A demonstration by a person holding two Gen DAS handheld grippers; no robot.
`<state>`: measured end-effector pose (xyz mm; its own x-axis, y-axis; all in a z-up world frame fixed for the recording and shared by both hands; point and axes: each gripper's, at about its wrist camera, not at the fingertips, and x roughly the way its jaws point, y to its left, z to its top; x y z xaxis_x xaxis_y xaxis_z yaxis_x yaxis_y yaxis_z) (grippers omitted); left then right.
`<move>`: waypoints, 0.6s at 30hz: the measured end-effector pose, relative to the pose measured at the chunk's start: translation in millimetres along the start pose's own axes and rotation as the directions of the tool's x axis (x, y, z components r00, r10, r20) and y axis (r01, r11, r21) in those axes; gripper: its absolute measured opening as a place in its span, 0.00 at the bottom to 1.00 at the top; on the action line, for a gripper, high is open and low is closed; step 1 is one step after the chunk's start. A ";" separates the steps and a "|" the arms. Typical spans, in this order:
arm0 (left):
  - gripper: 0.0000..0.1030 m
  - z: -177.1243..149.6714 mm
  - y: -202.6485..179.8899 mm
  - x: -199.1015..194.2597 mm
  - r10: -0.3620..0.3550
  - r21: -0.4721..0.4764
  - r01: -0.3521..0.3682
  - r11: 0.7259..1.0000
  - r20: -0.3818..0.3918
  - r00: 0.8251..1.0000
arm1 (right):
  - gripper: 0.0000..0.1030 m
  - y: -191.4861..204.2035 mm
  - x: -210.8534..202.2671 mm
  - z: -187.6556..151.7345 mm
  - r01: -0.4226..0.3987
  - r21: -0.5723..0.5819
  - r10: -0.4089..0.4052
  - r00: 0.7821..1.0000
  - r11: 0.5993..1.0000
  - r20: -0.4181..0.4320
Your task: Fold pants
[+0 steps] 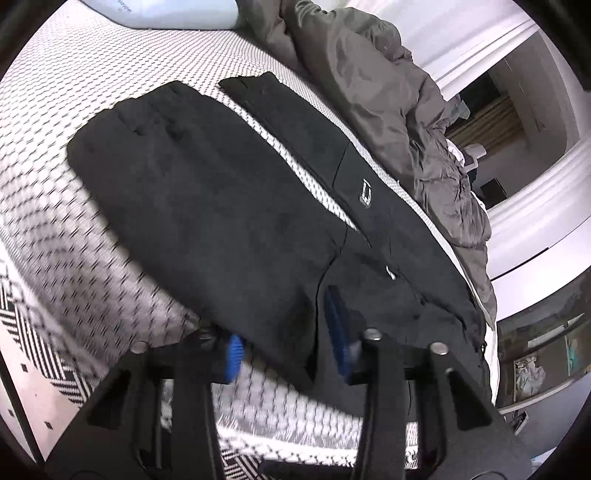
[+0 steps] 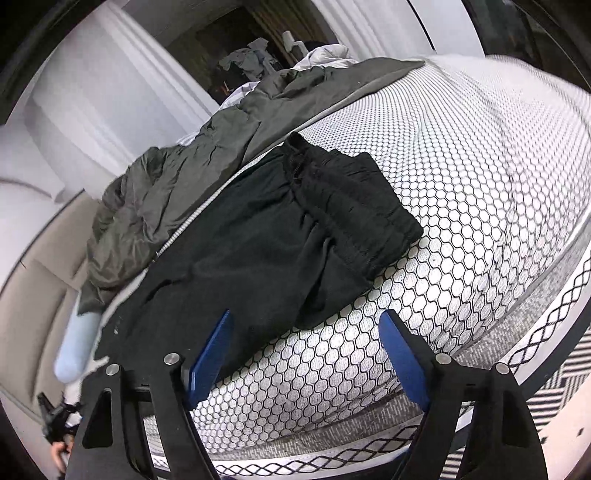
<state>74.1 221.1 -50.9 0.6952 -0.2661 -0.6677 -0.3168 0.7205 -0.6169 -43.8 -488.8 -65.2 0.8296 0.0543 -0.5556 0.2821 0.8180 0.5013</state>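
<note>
Black pants (image 1: 221,206) lie spread flat on a mattress with a honeycomb cover (image 1: 74,74), legs pointing away and a small white logo (image 1: 365,192) on one leg. My left gripper (image 1: 284,343) is at the pants' near edge with cloth between its blue pads (image 1: 338,328), and a gap still shows between them. In the right wrist view the same pants (image 2: 258,240) run up to a bunched waistband (image 2: 351,199). My right gripper (image 2: 306,354) stands open just above the mattress (image 2: 480,184). Its left pad is over the pants' edge, and only bare cover lies between the fingers.
A crumpled grey-green duvet (image 1: 369,92) (image 2: 166,177) lies along the far side of the pants. A light-blue pillow (image 1: 166,14) (image 2: 77,350) sits at one end. A black-and-white patterned rug (image 1: 37,332) (image 2: 554,387) lies below the mattress edge. White cabinet doors stand behind.
</note>
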 end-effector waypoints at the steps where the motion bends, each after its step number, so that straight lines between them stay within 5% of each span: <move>1: 0.26 2.5 -0.9 3.9 0.000 -0.004 0.000 1.000 0.003 1.000 | 0.76 -3.2 1.1 1.7 -0.029 0.017 0.029 1.000 0.999 0.002; 6: 0.16 14.8 -7.5 19.2 0.013 -0.011 -0.012 1.000 0.028 1.000 | 0.60 -13.9 21.6 18.3 -0.104 0.123 0.105 0.994 0.987 -0.001; 10: 0.00 24.8 -5.5 23.9 0.029 -0.042 -0.026 0.999 0.063 0.998 | 0.15 -12.3 41.9 27.6 -0.115 0.183 0.124 0.991 0.976 -0.042; 18: 0.00 5.3 -1.5 -22.8 -0.007 0.022 0.004 1.000 0.117 0.993 | 0.07 -14.5 -6.4 6.5 -0.137 0.138 0.135 0.990 0.981 0.028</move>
<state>62.1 229.4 -32.6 0.7681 -0.1940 -0.6102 -0.2996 0.7333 -0.6103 -50.1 -504.8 -64.6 0.8733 0.1478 -0.4641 0.2295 0.7157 0.6597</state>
